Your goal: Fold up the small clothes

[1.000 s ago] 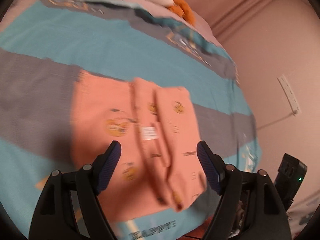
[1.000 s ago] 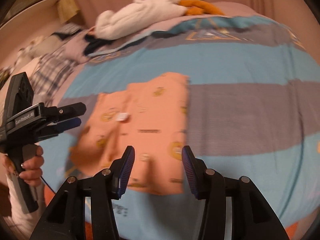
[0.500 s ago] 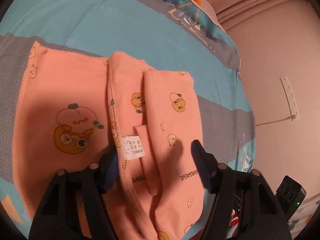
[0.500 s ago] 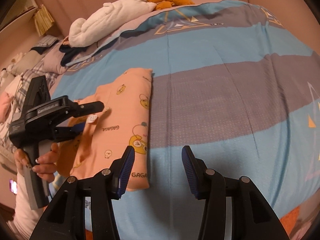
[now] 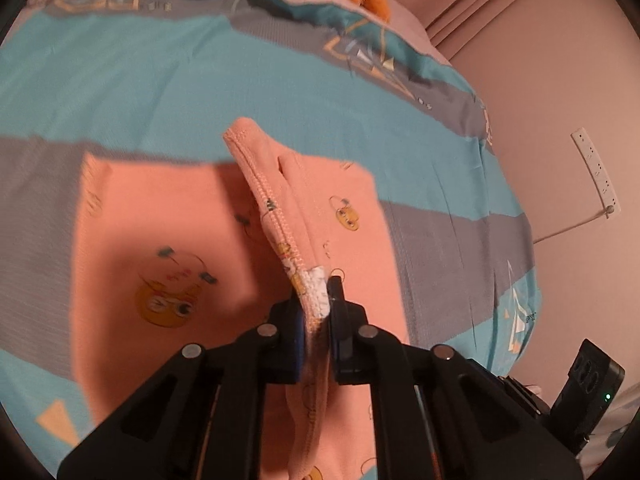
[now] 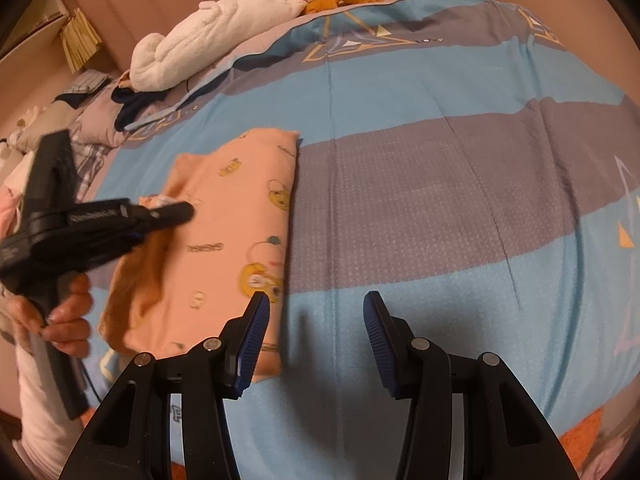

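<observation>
In the left wrist view, the left gripper (image 5: 318, 312) fills the near edge, its jaws pressed together on a stitched hem of the orange garment (image 5: 192, 240), right at the white label (image 5: 318, 292). The pinched edge rises as a ridge above the rest of the cloth, which lies flat on the striped blue and grey bedspread (image 5: 140, 92). A white power strip (image 5: 596, 172) on the wall shows only in this view.

The right wrist view shows what the left cannot: the right gripper (image 6: 316, 336), jaws spread with nothing between them, hangs over bare bedspread just beside the garment's near corner. A hand (image 6: 64, 312) grips the left tool's handle at the left edge. Farther back lie a white plush toy (image 6: 216, 28) and folded clothes (image 6: 84, 84).
</observation>
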`<state>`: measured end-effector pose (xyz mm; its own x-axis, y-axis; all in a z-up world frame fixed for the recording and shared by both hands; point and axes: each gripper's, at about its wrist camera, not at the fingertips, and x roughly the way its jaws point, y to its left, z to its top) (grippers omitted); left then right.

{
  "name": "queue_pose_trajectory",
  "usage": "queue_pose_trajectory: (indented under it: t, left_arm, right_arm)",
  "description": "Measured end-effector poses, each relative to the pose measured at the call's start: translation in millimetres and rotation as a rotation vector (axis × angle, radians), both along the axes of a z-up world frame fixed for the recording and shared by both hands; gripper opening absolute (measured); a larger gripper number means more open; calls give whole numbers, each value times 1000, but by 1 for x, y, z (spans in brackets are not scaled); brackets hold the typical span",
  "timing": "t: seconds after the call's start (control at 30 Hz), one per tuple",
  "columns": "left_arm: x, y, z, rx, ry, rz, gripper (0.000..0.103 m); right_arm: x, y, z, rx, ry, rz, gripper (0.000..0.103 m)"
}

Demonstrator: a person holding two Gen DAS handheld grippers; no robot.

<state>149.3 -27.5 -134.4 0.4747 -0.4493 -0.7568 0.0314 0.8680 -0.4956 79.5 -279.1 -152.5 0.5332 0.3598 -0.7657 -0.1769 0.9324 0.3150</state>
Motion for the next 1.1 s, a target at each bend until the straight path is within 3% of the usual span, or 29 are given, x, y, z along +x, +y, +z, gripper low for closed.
queue_pose_trajectory:
  t: [0.17, 0.43, 0.57, 0.77, 1.1]
  left_arm:
    - [-10, 25, 14, 59, -36, 41, 9]
    - [-30, 68, 20, 90, -52, 123, 9]
    - [-34, 80, 8, 89, -20, 150, 9]
    - [-33, 78, -14, 162, 33, 167, 13]
    - [-62, 87, -5, 91, 31, 164, 23]
  right_arm:
    - [-1, 4, 6, 2, -21, 15, 48]
    - [5, 18, 8, -9, -30, 59, 48]
    - [7, 26, 8, -11, -26, 82, 48]
    - [11, 35, 4, -25, -7, 102, 48]
    - [10, 43, 4, -30, 5, 129, 48]
